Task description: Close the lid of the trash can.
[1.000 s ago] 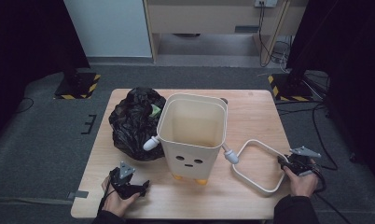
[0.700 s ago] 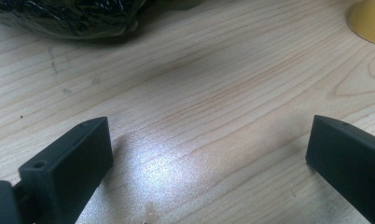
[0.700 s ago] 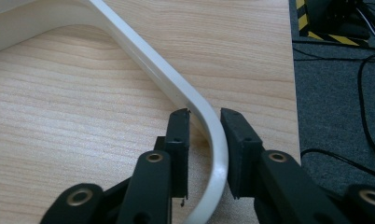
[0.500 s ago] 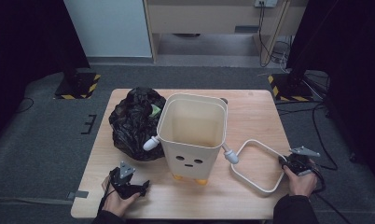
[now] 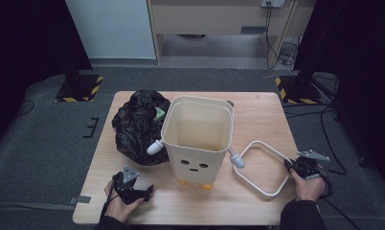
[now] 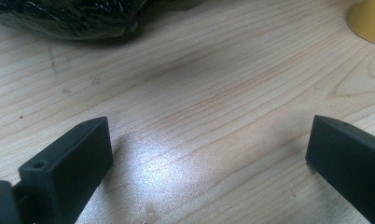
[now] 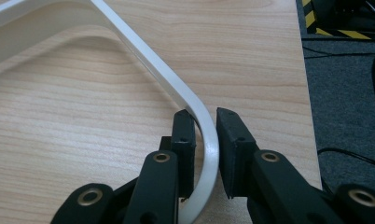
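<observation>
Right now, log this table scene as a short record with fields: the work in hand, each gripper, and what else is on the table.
work: gripping the white ring that lies on the table
right gripper: jaws just closed in, ring between them
left gripper: open over bare wood
bin: cream, upright, mid-table
bag: black, beside the bin
</observation>
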Tool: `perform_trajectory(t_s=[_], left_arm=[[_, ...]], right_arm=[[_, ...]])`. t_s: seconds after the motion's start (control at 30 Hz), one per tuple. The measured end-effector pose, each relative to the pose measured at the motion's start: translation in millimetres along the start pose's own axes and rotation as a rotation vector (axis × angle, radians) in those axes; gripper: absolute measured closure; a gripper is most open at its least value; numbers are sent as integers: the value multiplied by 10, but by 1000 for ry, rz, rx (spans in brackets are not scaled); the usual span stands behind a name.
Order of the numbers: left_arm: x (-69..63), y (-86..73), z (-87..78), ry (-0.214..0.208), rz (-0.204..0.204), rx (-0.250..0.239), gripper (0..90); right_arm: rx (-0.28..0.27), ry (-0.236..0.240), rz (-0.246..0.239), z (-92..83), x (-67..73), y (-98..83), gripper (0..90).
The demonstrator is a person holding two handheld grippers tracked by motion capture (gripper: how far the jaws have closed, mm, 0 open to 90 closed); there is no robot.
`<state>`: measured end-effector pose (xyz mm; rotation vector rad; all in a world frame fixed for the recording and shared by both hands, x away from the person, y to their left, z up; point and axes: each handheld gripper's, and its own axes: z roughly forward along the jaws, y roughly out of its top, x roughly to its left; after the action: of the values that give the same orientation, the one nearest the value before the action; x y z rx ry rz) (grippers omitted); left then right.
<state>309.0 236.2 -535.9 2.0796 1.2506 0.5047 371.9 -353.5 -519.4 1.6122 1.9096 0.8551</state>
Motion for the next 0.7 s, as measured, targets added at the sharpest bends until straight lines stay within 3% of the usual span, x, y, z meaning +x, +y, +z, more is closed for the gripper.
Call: perform_trajectory(t_s=[0.33, 0.7], left_arm=[[0, 0, 0, 0, 1, 0, 0], [1, 0, 0, -1, 2, 0, 0]], right_arm=[[-56, 26, 41, -56, 22, 40, 758], [-124, 35, 48, -120, 84, 114, 754]])
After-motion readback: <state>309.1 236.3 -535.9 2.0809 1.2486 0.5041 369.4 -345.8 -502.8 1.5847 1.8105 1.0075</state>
